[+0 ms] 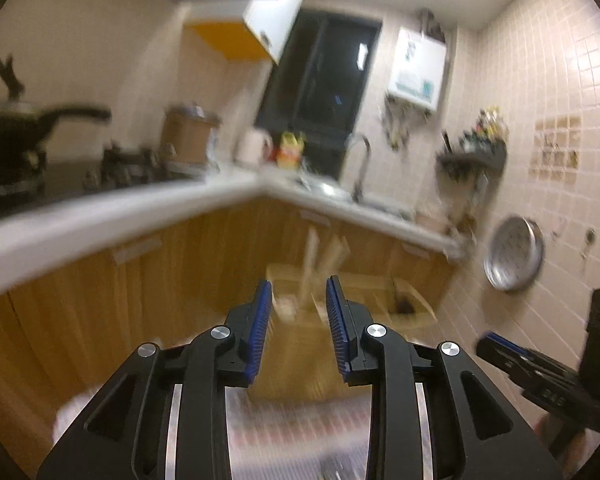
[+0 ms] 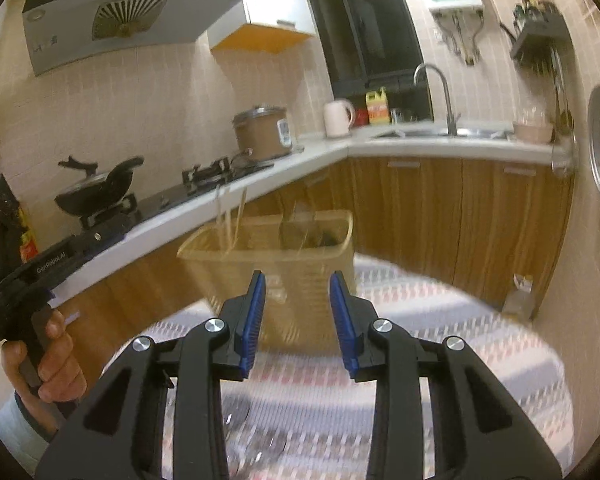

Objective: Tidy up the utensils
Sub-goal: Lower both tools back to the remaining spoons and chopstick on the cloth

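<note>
Left gripper [image 1: 298, 300]: jaws part-open, blue ribbed pads facing each other across a clear gap, nothing between them. Right gripper [image 2: 297, 294]: same condition, jaws part-open and empty. In the right wrist view a hand [image 2: 46, 364] grips the black handle of the left unit at the frame's left edge.

Beneath both grippers lies a table surface covered by a cloth [image 2: 440, 340] patterned in pale grey, white and red bands. The nearest part of the cloth is blurred, and shiny items low in the right wrist view cannot be identified.

The utensil basket [image 2: 312, 276] stands on this cloth directly ahead of both grippers, apart from the fingertips. It is a tan, rectangular, slatted container with a rolled rim and internal dividers. Pale chopsticks [image 2: 230, 220] stand upright and slightly splayed in its left compartment, rising above the rim. A dark object [image 2: 320, 238] sits in the right compartment; motion blur prevents naming it. In the left wrist view the basket [image 1: 404, 296] appears framed between the two pads, with the chopsticks [image 1: 314, 260] just above the gap.

Behind the basket run wood-fronted cabinets [image 2: 420, 208] under a white L-shaped counter [image 2: 260, 184]. The counter carries a hob with a black pan [image 2: 96, 194], a rice cooker [image 2: 264, 132], a kettle [image 2: 338, 118] and a sink with a faucet [image 2: 440, 92].
</note>
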